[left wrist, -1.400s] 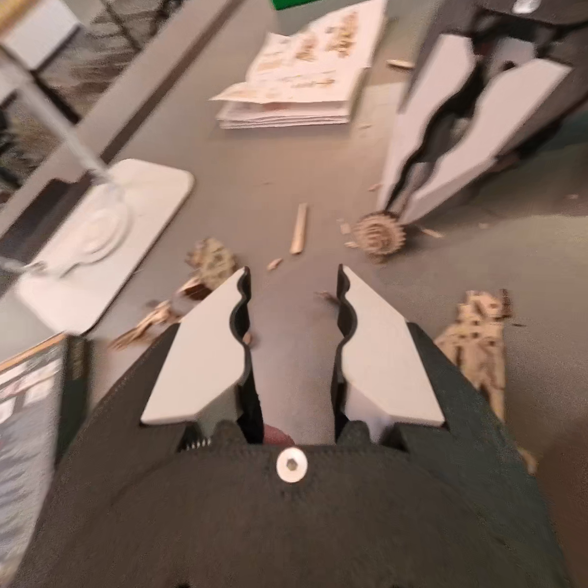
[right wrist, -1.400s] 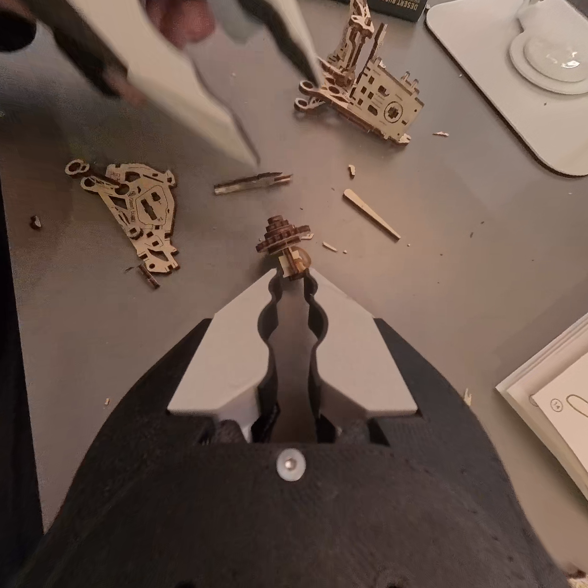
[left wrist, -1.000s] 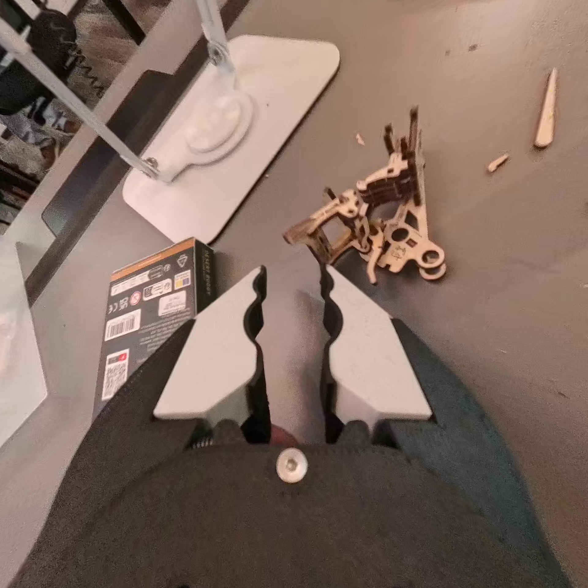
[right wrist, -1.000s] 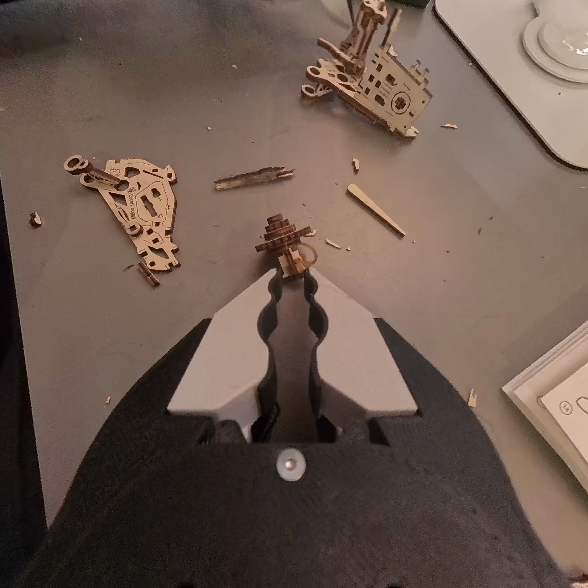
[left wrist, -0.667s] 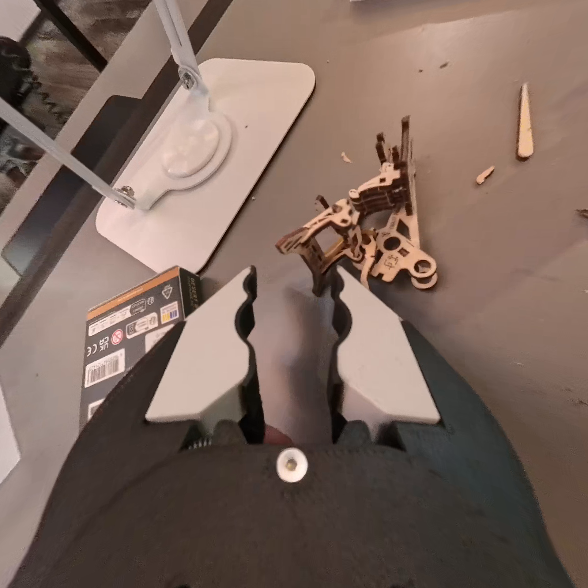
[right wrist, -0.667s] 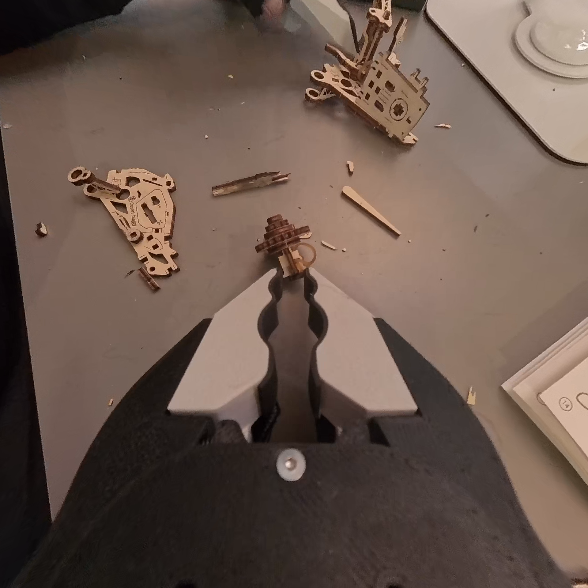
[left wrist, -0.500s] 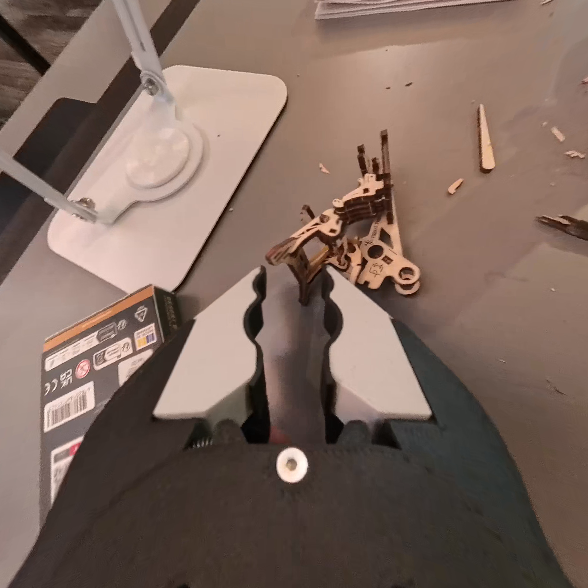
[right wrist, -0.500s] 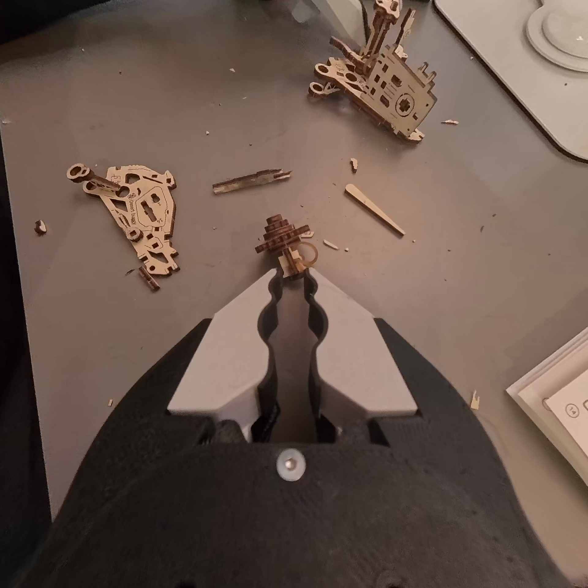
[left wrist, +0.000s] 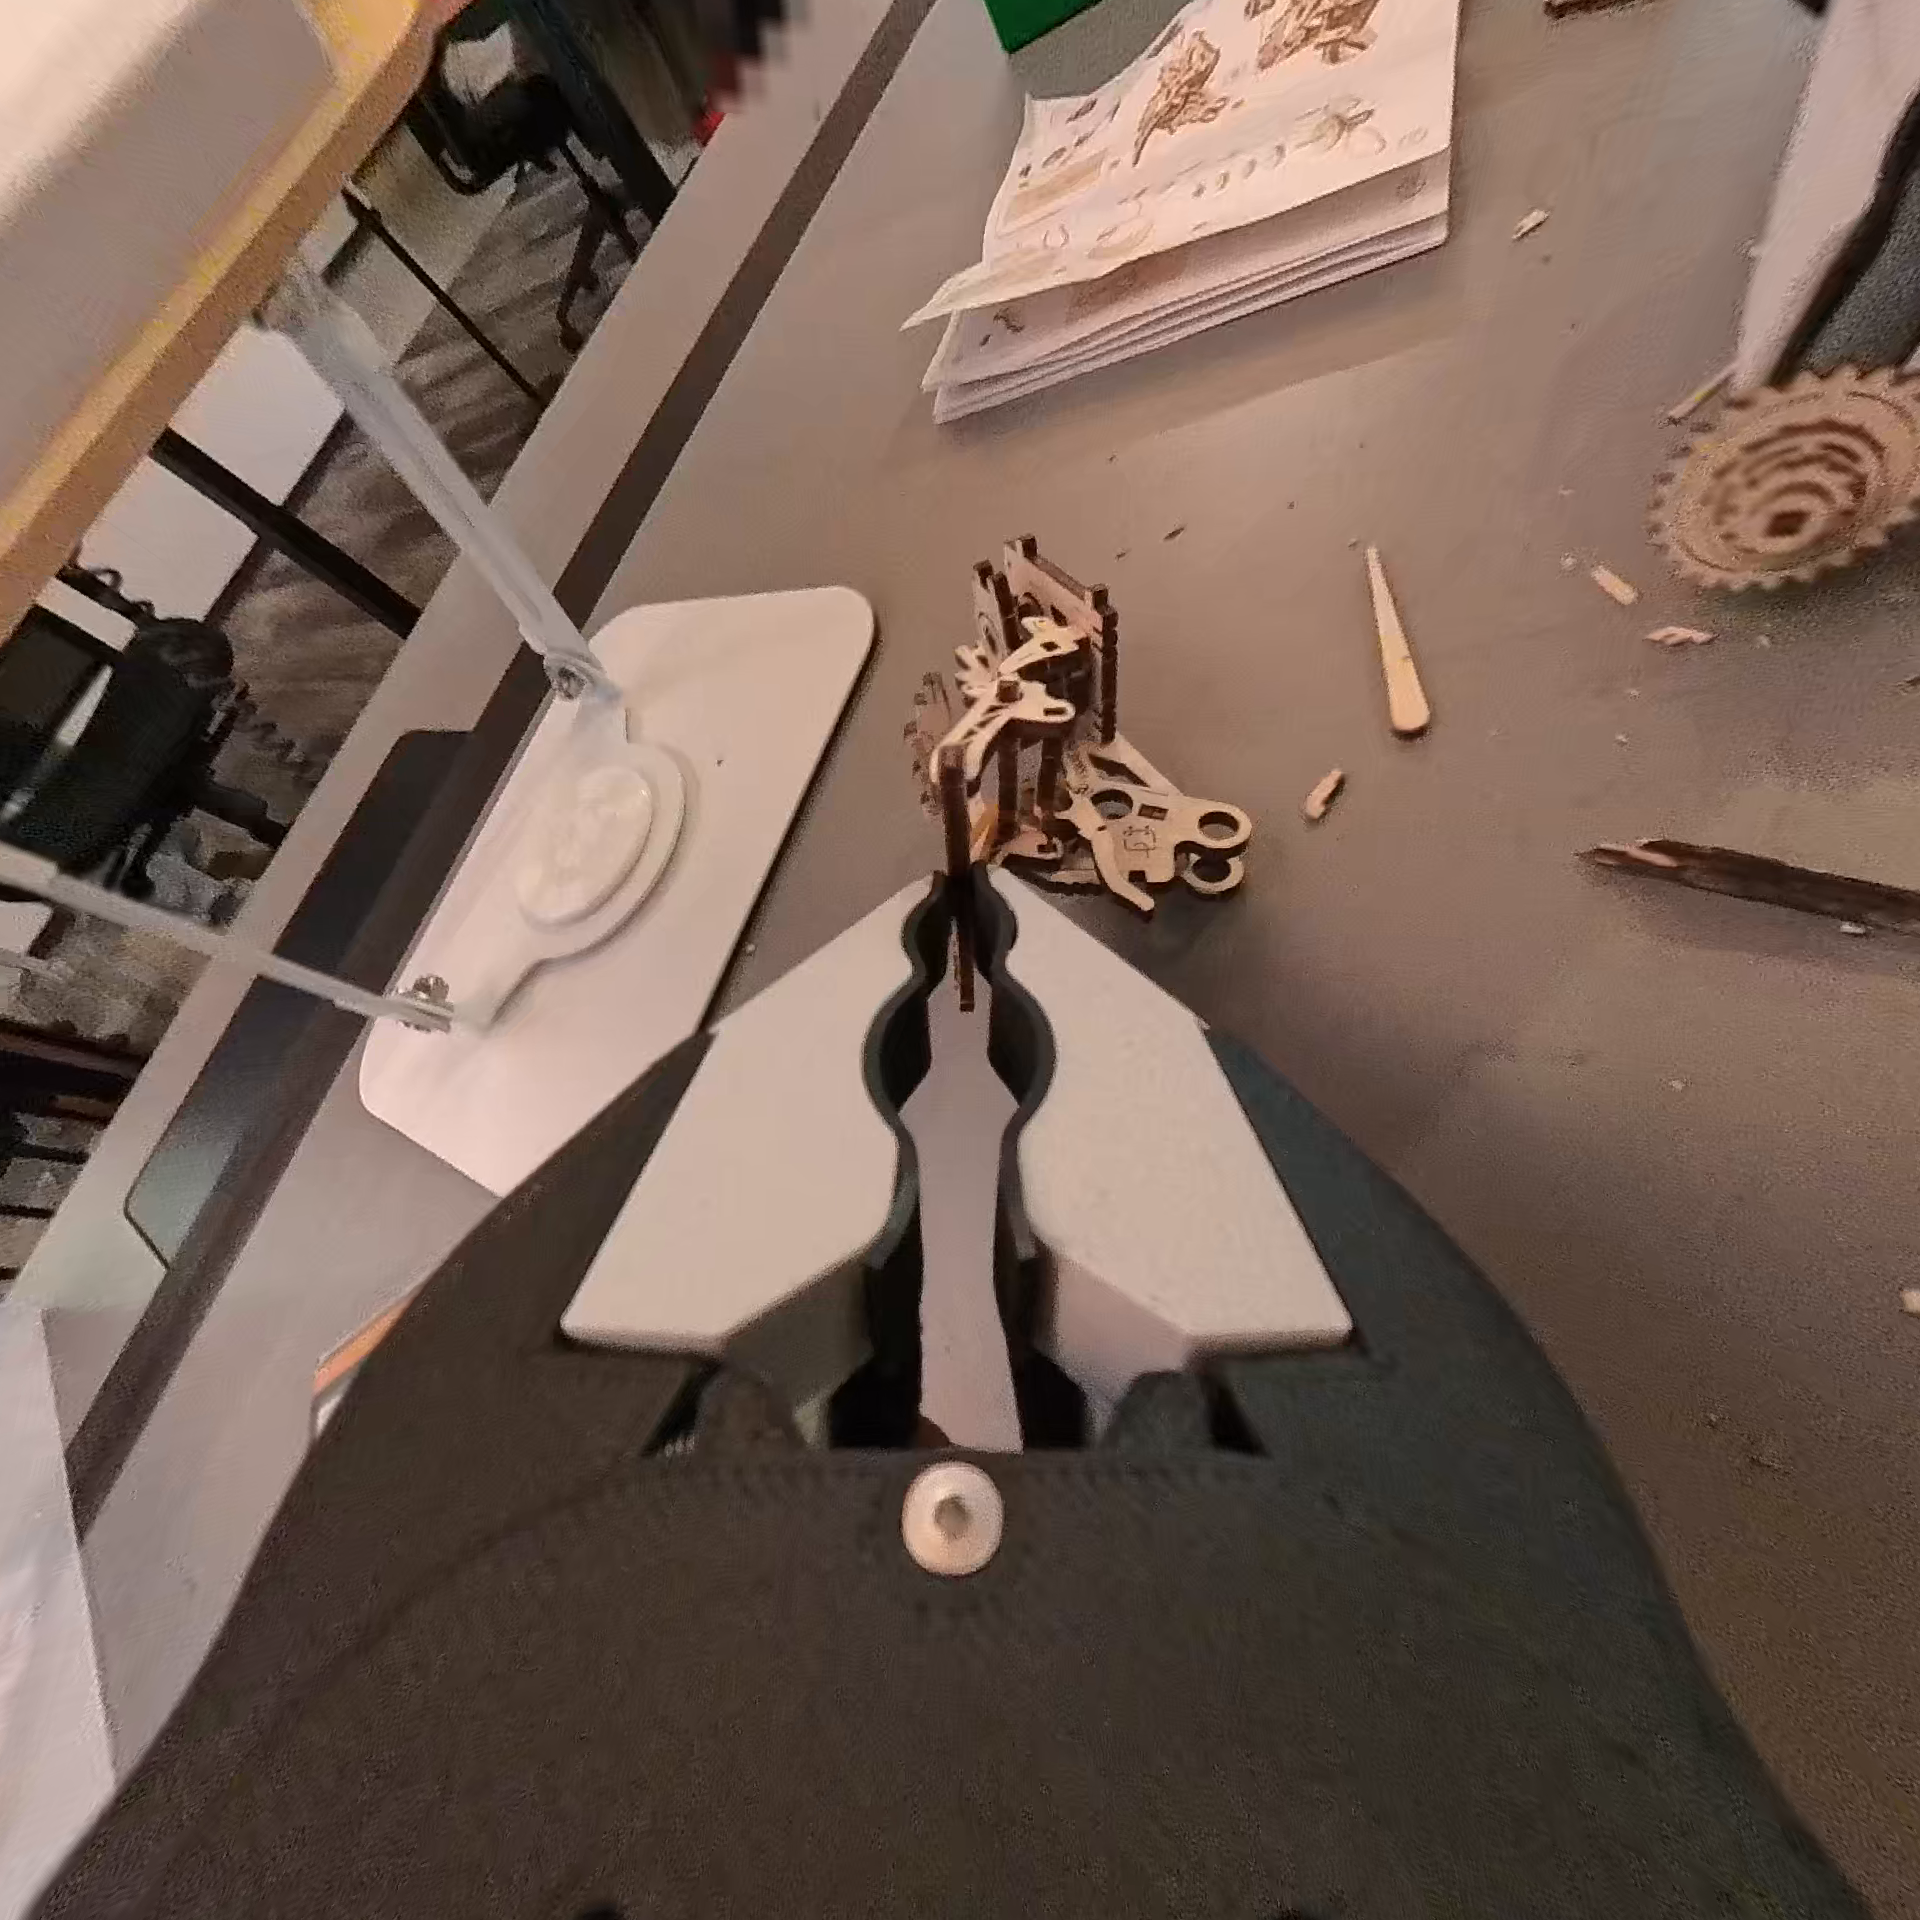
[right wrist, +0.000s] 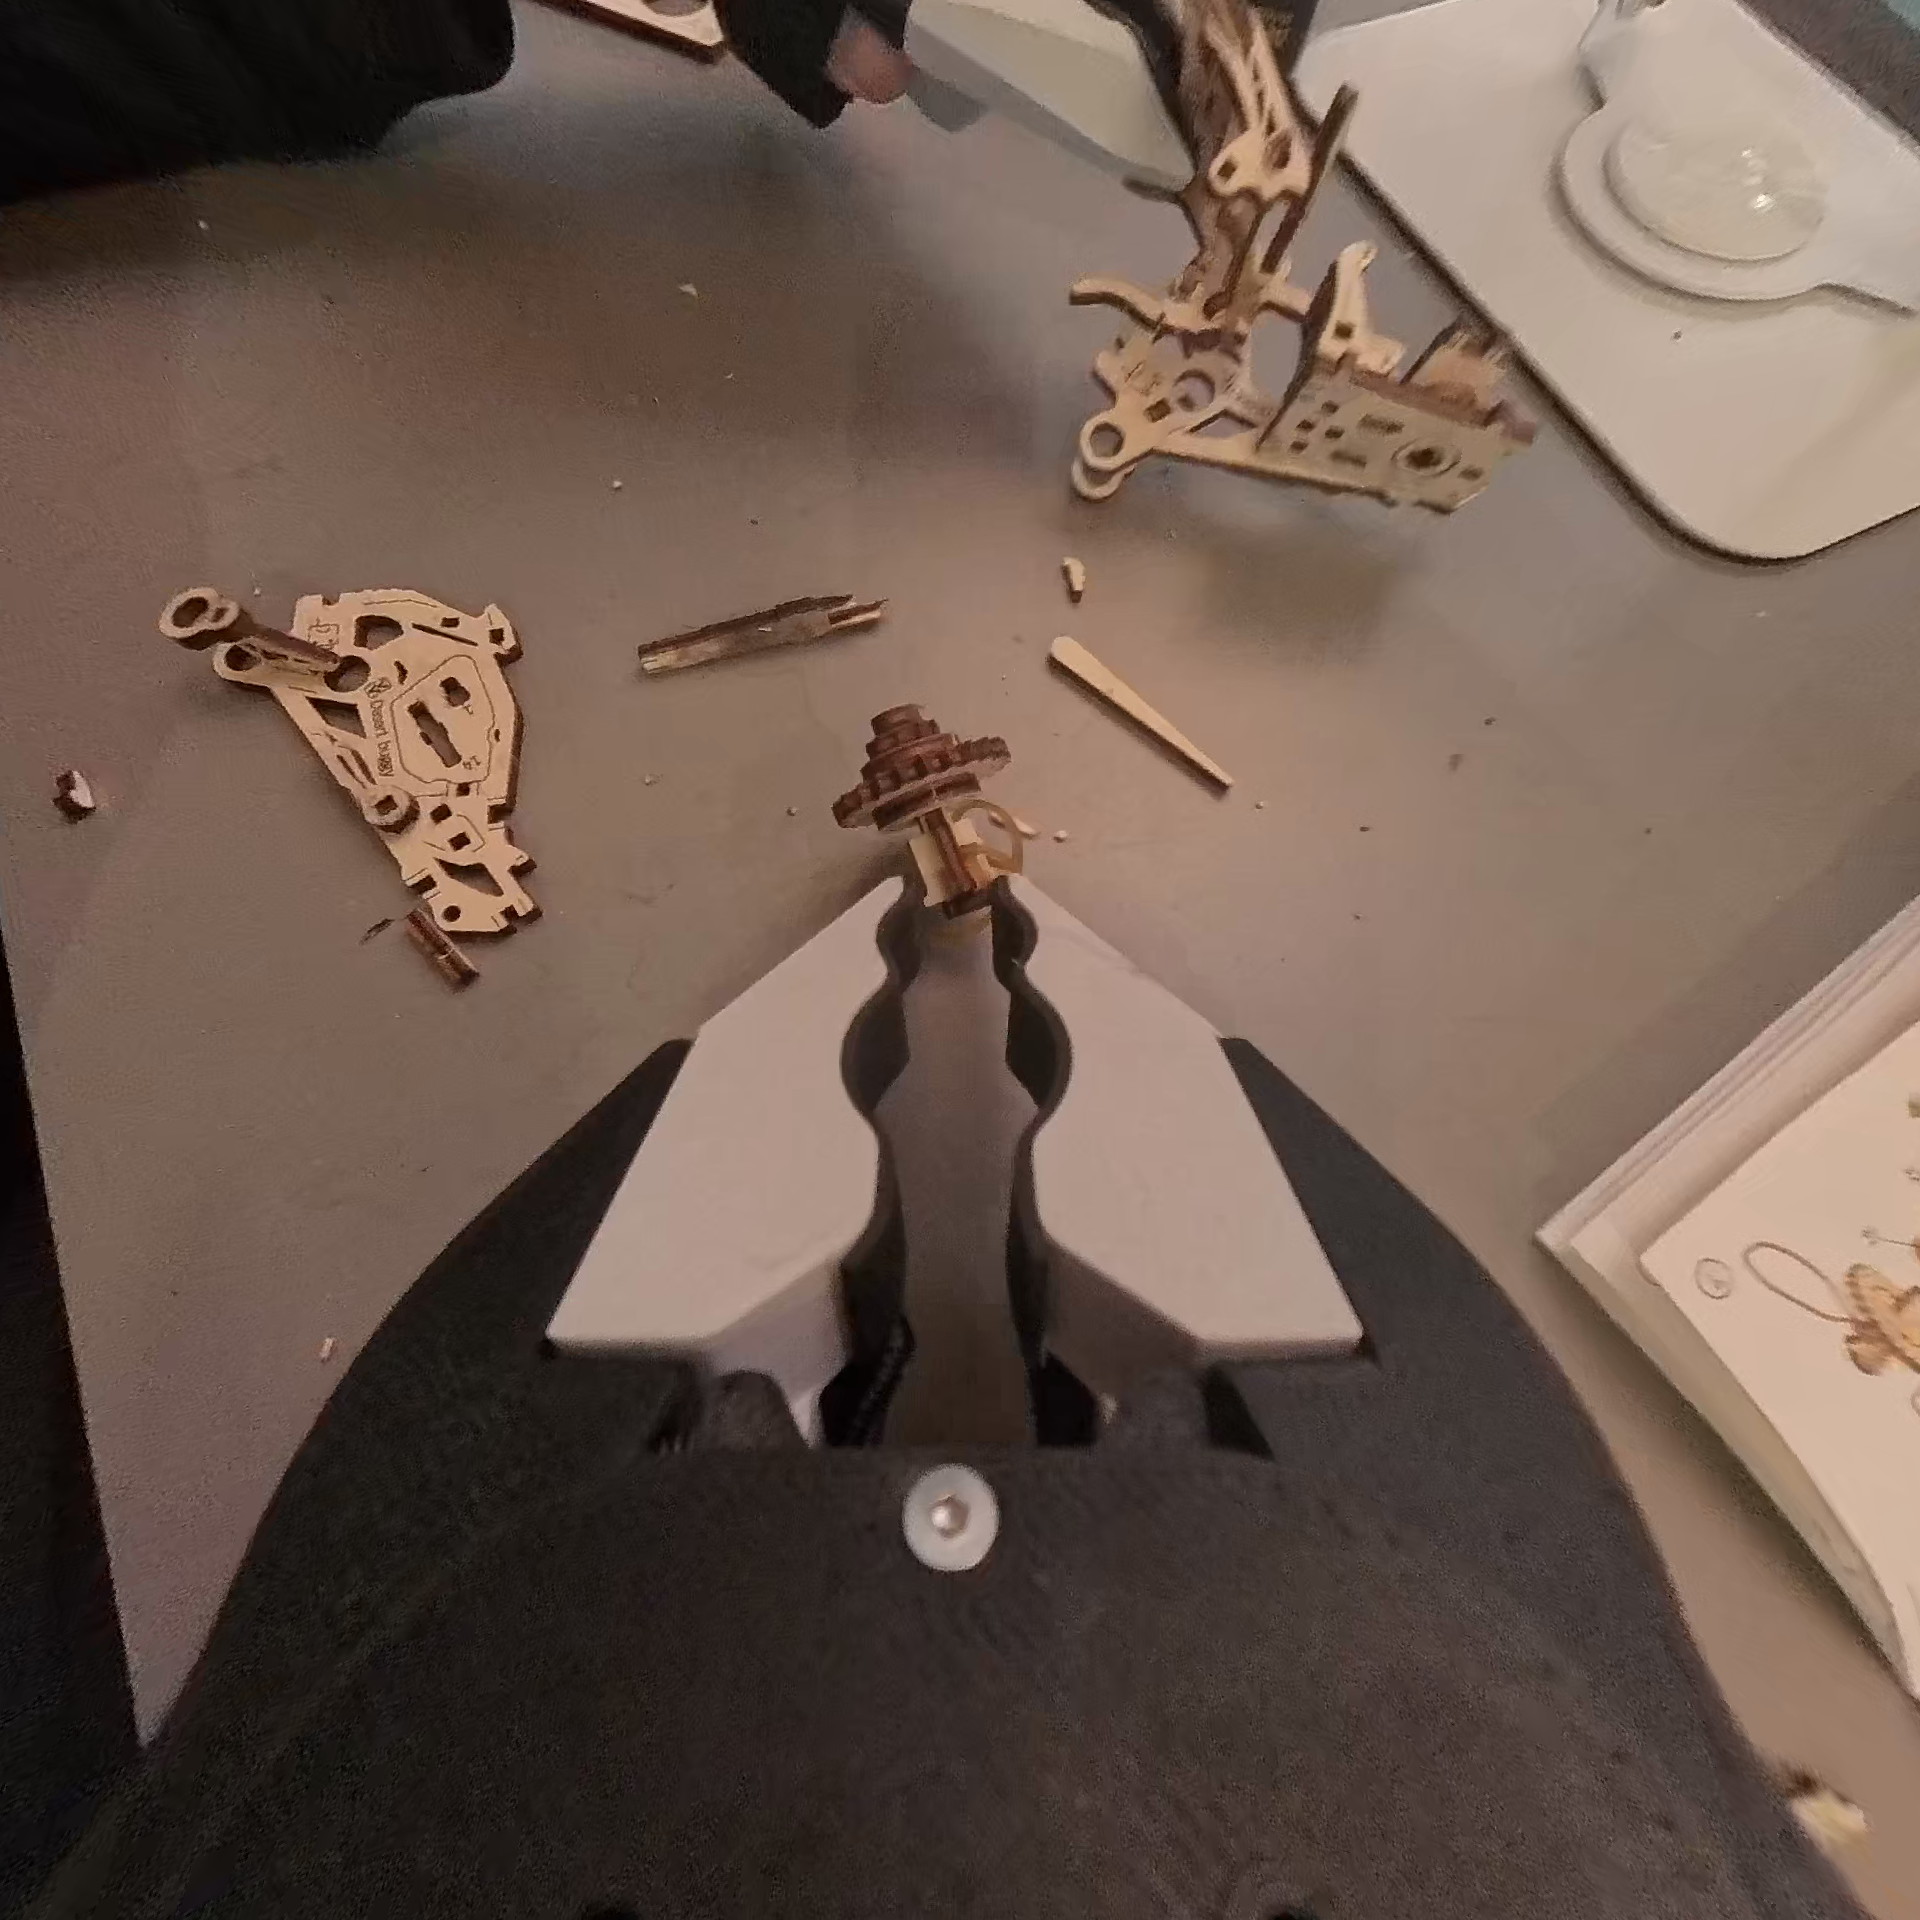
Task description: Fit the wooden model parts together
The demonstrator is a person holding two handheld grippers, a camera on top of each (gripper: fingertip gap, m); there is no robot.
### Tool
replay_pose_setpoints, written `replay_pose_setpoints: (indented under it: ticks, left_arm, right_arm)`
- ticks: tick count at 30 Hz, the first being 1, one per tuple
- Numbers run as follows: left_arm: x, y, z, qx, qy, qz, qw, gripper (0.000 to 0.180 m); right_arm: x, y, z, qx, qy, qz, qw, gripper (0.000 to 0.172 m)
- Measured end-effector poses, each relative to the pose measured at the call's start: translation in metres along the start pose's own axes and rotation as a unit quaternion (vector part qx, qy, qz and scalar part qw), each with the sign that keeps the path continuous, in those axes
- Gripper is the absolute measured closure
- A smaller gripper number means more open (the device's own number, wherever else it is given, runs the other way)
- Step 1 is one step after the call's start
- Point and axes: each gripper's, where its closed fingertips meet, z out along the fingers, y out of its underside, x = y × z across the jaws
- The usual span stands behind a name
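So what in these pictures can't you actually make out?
- Left gripper, right wrist view: cut off by the top edge and blurred.
- Frame assembly, same view: its upper part is smeared by motion.
- Gear stack, left wrist view: blurred, running off the right edge.
- Booklet, right wrist view: mostly out of frame.
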Motion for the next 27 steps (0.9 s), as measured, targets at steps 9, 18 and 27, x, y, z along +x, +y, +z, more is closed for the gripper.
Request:
replay_pose_setpoints:
  ticks: [9,18,27]
  left_arm:
    - [0.015,-0.022,0.012,-0.007,-0.029,0.040,0.999,0.180]
    - [0.011,-0.034,0.028,-0.019,-0.026,-0.029,0.999,0.180]
    - [0.022,-0.036,0.042,-0.052,0.002,-0.054,0.997,0.179]
  right_arm:
    - [0.044,-0.015,-0.009,-0.096,0.182,-0.152,0.967,0.162]
    - [0.072,-0.036,-0.003,-0.163,0.256,-0.318,0.898,0.161]
    - [0.088,-0.038,0.006,-0.231,0.253,-0.445,0.827,0.162]
